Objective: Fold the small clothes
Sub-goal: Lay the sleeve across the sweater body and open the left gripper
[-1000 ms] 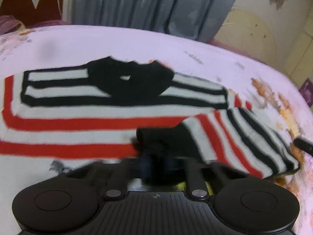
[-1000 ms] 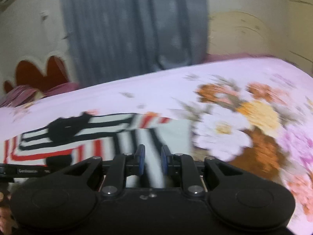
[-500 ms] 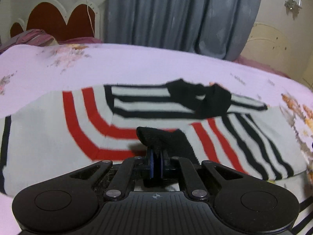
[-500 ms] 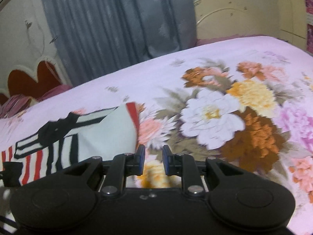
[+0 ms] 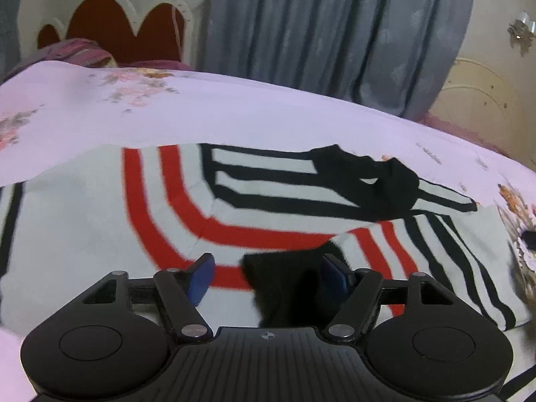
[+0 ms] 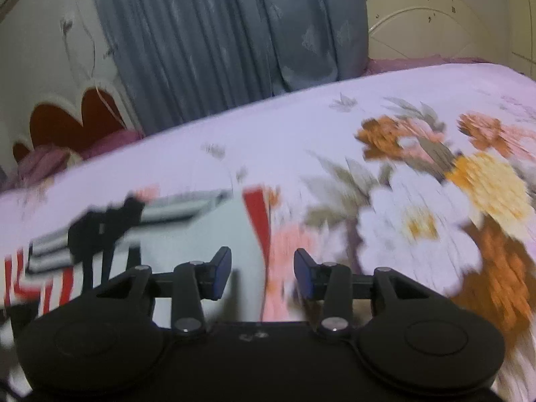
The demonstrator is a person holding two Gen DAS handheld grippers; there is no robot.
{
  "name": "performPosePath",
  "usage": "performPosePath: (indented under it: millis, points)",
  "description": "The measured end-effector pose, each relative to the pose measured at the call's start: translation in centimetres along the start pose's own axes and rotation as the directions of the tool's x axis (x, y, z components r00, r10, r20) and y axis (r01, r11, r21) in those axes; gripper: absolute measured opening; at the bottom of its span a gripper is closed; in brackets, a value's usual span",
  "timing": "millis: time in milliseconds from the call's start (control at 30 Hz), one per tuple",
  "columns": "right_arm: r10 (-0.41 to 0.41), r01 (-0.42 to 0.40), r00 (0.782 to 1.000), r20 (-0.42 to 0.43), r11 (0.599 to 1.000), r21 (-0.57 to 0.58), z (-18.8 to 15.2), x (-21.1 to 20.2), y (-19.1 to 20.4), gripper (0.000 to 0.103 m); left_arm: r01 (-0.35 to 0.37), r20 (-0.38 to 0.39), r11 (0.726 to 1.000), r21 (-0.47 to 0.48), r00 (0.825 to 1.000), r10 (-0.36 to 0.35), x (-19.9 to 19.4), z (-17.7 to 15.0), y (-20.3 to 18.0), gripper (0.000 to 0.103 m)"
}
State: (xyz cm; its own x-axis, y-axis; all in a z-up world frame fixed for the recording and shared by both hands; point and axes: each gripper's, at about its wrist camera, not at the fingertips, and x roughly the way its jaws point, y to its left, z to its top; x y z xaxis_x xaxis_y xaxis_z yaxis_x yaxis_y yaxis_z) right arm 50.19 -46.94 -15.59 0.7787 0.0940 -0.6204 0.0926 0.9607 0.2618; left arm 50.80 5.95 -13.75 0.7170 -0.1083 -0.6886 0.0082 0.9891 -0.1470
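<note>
Sleeve fold laid: striped sweater point(image 5: 274, 214) lies flat on the bedspread point(image 5: 234, 110), black cuff point(image 5: 284, 284) between the spread left gripper point(image 5: 268, 278), right gripper point(image 6: 263, 273) likewise spread, empty; next fold needs a fresh edge grip.

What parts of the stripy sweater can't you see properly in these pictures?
- Left wrist view: the stripy sweater's near edge is hidden behind the open left gripper; its left side runs off the picture's edge.
- Left wrist view: the black cuff is partly covered by one blue pad.
- Right wrist view: motion blur smears the sweater; the open right gripper hides its lower part.
</note>
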Motion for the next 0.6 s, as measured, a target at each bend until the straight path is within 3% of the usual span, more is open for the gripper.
performPosePath:
  millis: [100, 167, 200, 267, 333, 367, 467, 500, 533, 600]
  points:
    - [0.045, -0.044, 0.999, -0.023, 0.997, 0.069, 1.9, 3.3, -1.2, 0.039, -0.01, -0.044, 1.0, 0.018, 0.999, 0.01, 1.8, 0.4, -0.5, 0.042]
    - [0.089, -0.081, 0.994, -0.064, 0.988, 0.13, 2.6, 5.7, -2.0, 0.035, 0.007, -0.043, 1.0, 0.014, 0.999, -0.006, 2.2, 0.5, -0.7, 0.013]
    - [0.119, -0.104, 0.989, -0.09, 0.982, 0.159, 2.8, 6.7, -2.4, 0.009, 0.021, -0.023, 1.0, 0.005, 1.0, -0.021, 2.0, 0.6, -0.7, 0.009]
    - [0.128, -0.122, 0.991, -0.047, 0.986, 0.112, 3.0, 6.0, -1.8, 0.008, -0.007, 0.074, 1.0, 0.03, 0.997, 0.005, 0.8, 0.2, -1.3, 0.008]
    - [0.088, -0.088, 0.996, -0.004, 0.996, 0.021, 2.5, 5.4, -0.8, 0.008, -0.056, 0.055, 0.996, 0.068, 0.997, 0.053, 1.5, -0.6, -1.7, 0.008]
    - [0.04, -0.04, 0.998, -0.051, 0.999, 0.006, 1.8, 6.4, -0.8, 0.009, -0.052, 0.045, 0.997, 0.053, 0.998, 0.05, 2.1, -1.2, -1.5, 0.008]
    - [0.042, -0.041, 0.997, -0.069, 0.999, 0.016, 1.3, 7.2, -1.5, 0.009, -0.059, 0.061, 0.995, 0.084, 0.997, 0.054, 2.0, -1.4, -1.8, 0.011]
    - [0.031, -0.03, 0.997, -0.071, 1.0, 0.005, 1.4, 7.0, -1.3, 0.02, -0.064, 0.062, 0.995, 0.076, 0.996, 0.06, 1.9, -1.3, -1.7, 0.023]
    - [-0.001, 0.0, 0.998, -0.055, 1.0, -0.013, 1.6, 6.5, -1.1, 0.033, -0.082, 0.061, 0.995, 0.061, 0.995, 0.078, 1.6, -1.2, -1.4, 0.043]
    - [-0.054, 0.055, 0.998, 0.028, 0.998, -0.043, 1.7, 4.6, -0.5, 0.034, -0.163, 0.13, 0.986, 0.026, 0.979, 0.158, -0.4, -0.8, -1.0, 0.055]
